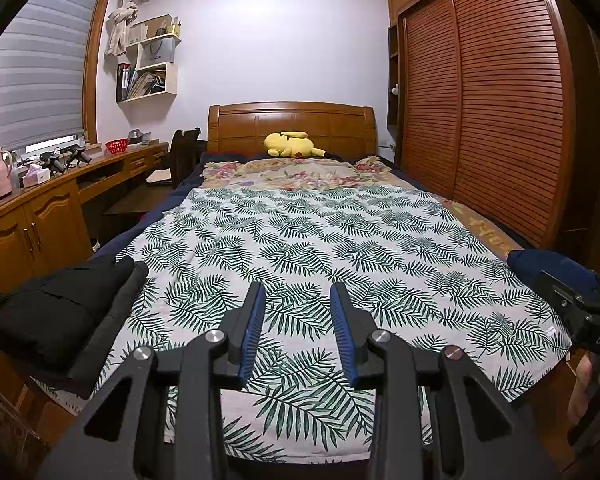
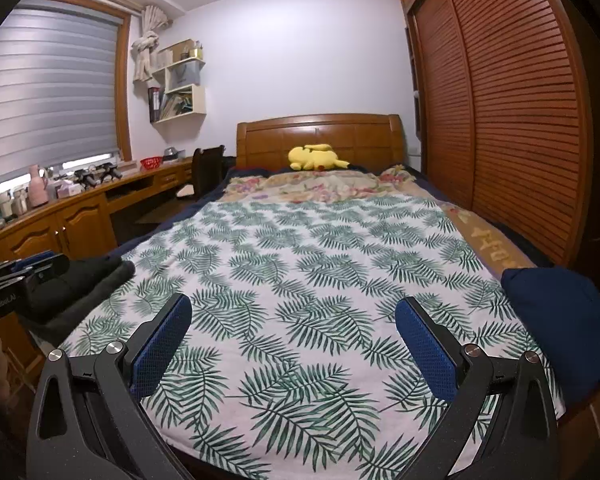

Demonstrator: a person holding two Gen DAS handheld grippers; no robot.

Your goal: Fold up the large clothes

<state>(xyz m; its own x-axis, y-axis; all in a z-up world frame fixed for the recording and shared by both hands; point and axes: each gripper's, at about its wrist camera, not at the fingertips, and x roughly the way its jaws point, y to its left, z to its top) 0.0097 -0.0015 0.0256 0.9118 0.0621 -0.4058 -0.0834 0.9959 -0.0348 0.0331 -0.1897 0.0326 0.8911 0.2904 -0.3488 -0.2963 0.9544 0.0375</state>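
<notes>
1. Your left gripper (image 1: 298,292) hangs over the near end of the bed, its blue pads (image 1: 255,320) parted by a narrow gap, with nothing between them; only the leaf-print sheet (image 1: 320,240) shows through the gap.
2. Your right gripper (image 2: 294,312) has its jaws spread wide, also empty, above the same sheet.
3. The clothes for folding: a black garment (image 1: 48,308) lies bunched at the near left corner of the bed, on top of a dark grey piece (image 1: 112,320). A navy garment (image 2: 560,328) sits in a heap at the near right corner. Neither gripper touches either pile.
4. Readable writing: white lettering "GenRobot_AI" on the body of the left gripper as seen from your right wrist view; the letters "DAS" on the right gripper's body at the right edge of the left wrist view. Yellow characters on the brown band (image 1: 484,224) along the bed's right side are too distorted to read.
5. A small white label (image 1: 552,331) shows at the sheet's near right hem; its text is too small to read.
6. A yellow plush toy (image 1: 292,145) lies at the far end against the wooden headboard (image 1: 292,118).
7. A bag on the wall shelf (image 1: 152,60) carries print that is not legible.
</notes>
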